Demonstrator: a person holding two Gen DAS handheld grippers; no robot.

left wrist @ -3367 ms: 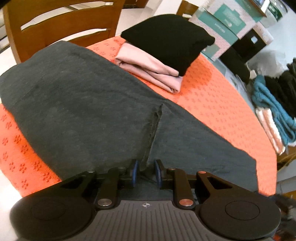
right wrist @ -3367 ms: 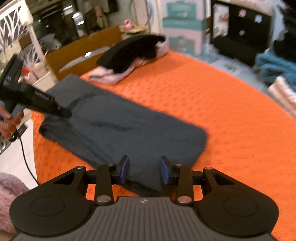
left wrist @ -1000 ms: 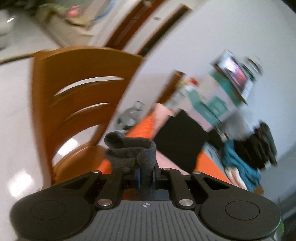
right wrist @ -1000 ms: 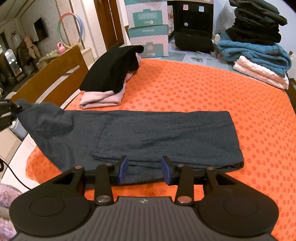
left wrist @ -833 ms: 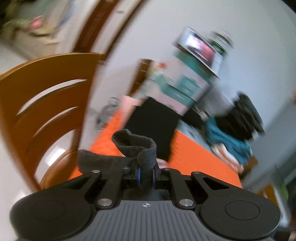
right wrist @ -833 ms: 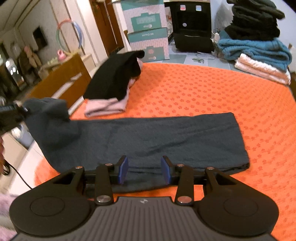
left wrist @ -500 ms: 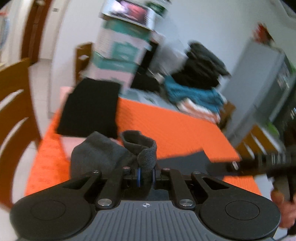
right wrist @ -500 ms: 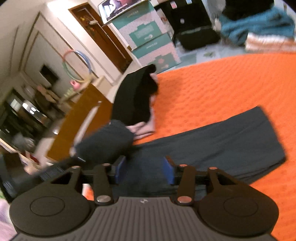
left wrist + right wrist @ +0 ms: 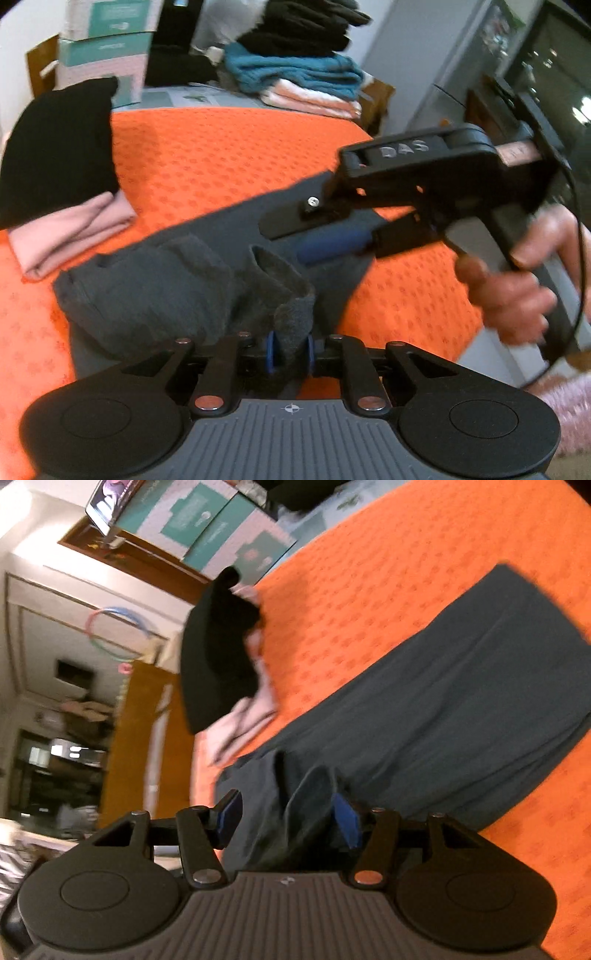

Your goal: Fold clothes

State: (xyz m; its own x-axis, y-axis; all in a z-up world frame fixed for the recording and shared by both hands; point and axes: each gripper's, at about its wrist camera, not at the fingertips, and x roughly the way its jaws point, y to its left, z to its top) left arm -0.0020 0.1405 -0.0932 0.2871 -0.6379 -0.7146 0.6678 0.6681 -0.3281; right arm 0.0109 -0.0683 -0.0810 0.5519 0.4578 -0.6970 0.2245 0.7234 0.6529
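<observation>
A living room crowded with boxes [image 9: 207, 528] and a stack of folded knits [image 9: 295, 70] surrounds the surface [image 9: 229, 147], which is covered in an orange patterned cloth. On it, at its far left, sits a finished pile, black over pink [image 9: 59, 166]. The grey garment [image 9: 461, 709] lies as a long band across the surface, its long axis running from the bunched end near both tools out to the flat far end at the upper right of the right wrist view. The left gripper [image 9: 290, 354] has that bunched end, a raised fold of grey cloth, between its narrow jaws, which have just been easing apart; the pads look to be touching the fold yet. The right gripper [image 9: 288, 821] comes in from the other side, jaws wide and just opened further, straddling a ridge of the same end without pressing it. Both hands are at this end, so the fold probably turns on carrying it along the long axis toward the far end.
</observation>
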